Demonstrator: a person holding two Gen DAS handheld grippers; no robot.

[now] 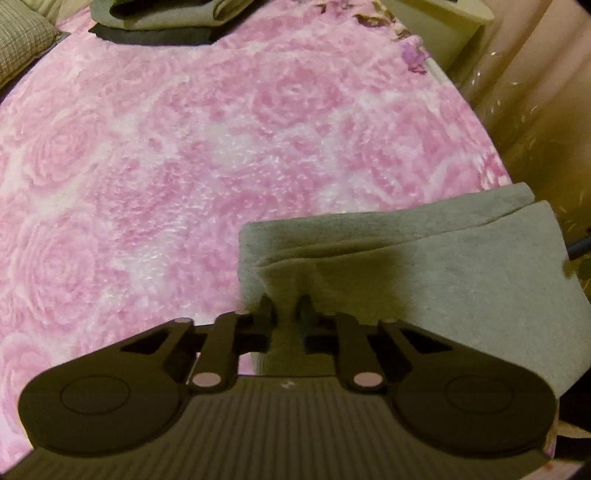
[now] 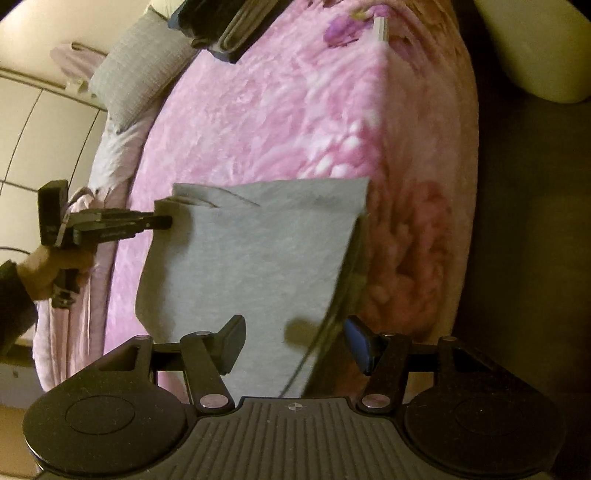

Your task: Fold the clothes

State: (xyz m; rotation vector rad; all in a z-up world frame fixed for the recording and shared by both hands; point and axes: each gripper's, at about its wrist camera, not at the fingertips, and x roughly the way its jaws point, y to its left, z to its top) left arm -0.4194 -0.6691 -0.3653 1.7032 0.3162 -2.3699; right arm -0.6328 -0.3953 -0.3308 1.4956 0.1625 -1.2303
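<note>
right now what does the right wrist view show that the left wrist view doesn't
Only the right wrist view shows the open right gripper, the person's hand holding the left gripper's handle, the wardrobe doors, the dark floor, and the grey garment's full outline. Only the left wrist view shows the left gripper up close, shut on the garment's edge, and the curtain. Both share the garment, the pink rose blanket, the grey pillow, and the folded stack of clothes at the far end.
</note>
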